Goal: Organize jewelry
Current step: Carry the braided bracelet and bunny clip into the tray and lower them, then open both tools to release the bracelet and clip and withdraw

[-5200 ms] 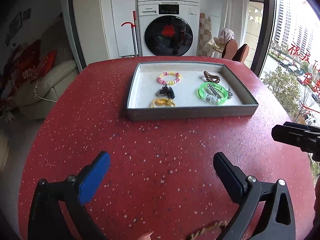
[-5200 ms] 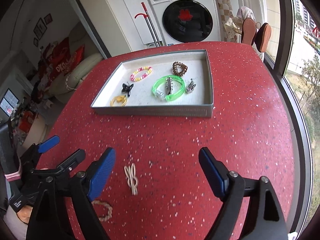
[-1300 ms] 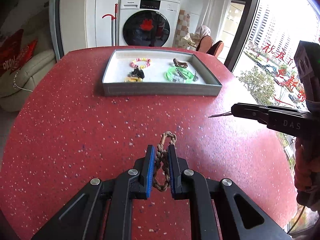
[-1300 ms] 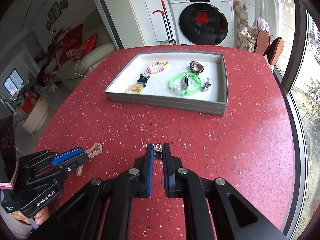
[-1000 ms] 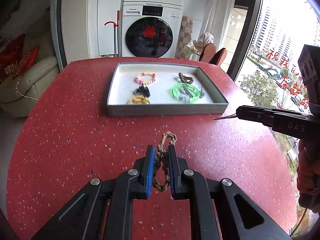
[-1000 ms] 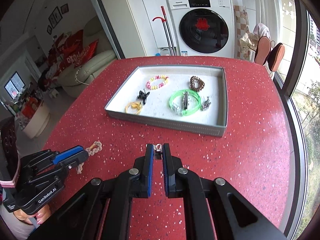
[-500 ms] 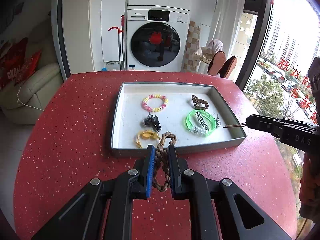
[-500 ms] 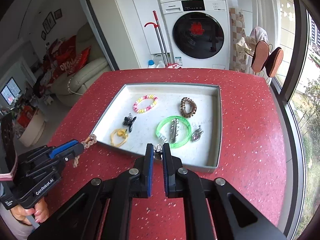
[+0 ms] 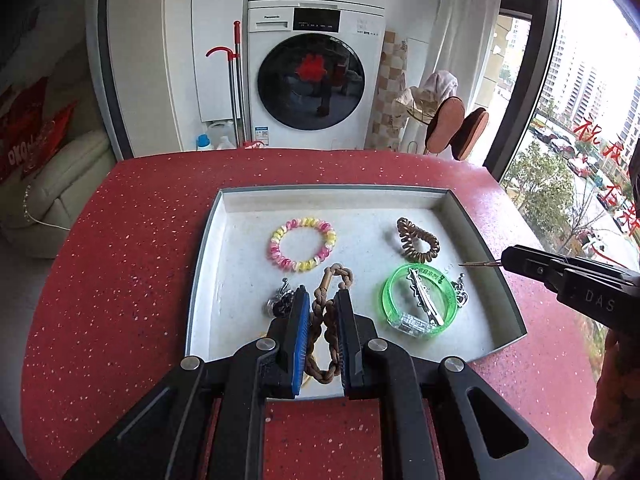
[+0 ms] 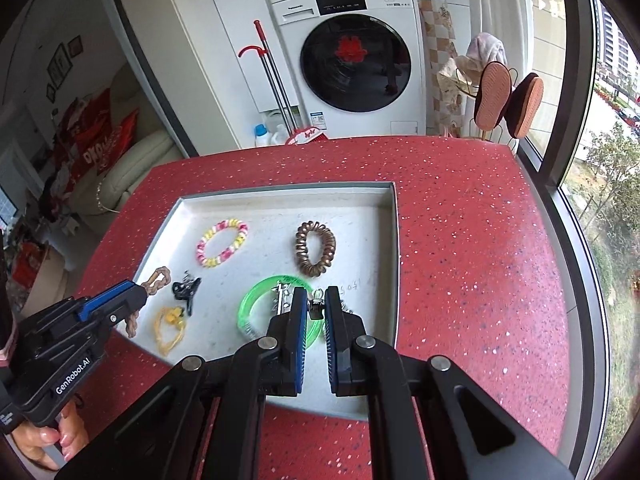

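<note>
Jewelry lies spread inside a shallow grey tray (image 9: 206,264) with a white floor, set on a red speckled bench (image 9: 120,248).

At the tray's left side, in the right wrist view, a yellow piece (image 10: 168,330) rests near the front edge, with a small black clip (image 10: 186,290) just behind it. The left gripper (image 9: 322,300) hangs over this part of the tray, its fingers clamped on a brown braided bracelet (image 9: 326,316); the braid's loop pokes out past the fingertips. A hand (image 10: 44,438) grips that tool's handle at the lower left of the right wrist view.

Behind, toward the tray's far wall, sits a pink, yellow and white spiral band (image 9: 302,244). Further right lies a brown coiled hair tie (image 9: 418,240). In front of it is a translucent green bangle (image 9: 418,300) with a silver hair clip (image 9: 424,294) laid across it, and a small silver piece (image 9: 460,290) touches the bangle's right edge.

The right gripper (image 10: 316,306) hovers over the green bangle, fingers pressed together on a small thin metal piece (image 10: 316,306) that shows at their tips; what it is I cannot tell.

Beyond the bench stand a white washing machine (image 9: 316,80) and, to the right, a large window (image 9: 592,100).
</note>
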The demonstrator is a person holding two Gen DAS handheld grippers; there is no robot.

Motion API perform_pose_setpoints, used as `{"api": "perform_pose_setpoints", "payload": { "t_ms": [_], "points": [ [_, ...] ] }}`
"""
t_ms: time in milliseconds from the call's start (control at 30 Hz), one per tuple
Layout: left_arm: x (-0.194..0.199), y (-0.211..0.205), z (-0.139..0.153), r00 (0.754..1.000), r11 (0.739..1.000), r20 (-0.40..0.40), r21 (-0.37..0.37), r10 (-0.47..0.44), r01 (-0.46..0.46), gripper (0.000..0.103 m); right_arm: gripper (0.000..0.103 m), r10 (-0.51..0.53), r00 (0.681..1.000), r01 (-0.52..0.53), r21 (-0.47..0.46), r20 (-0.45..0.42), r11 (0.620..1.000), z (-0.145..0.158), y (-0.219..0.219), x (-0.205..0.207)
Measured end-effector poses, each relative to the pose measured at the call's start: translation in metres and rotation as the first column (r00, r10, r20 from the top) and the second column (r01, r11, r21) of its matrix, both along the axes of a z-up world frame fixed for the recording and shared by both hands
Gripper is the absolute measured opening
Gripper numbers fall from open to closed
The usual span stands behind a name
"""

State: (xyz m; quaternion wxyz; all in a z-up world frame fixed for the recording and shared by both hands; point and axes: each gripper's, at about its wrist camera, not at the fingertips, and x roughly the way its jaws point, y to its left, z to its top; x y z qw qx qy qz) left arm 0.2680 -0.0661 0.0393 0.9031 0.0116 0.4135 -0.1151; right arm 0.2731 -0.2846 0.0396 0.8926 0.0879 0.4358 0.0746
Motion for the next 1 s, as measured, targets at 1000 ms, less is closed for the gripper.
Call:
{"api": "perform_pose_setpoints", "payload": {
  "t_ms": [1000],
  "points": [
    [0.025,-0.02,-0.052,0.999,0.986,-0.043,0.165,0.026,-0.019,0.032,0.01,-0.01,0.996,0.009,-0.011,-0.092,1.0,-0.056,-0.002,0.016]
  ]
}}
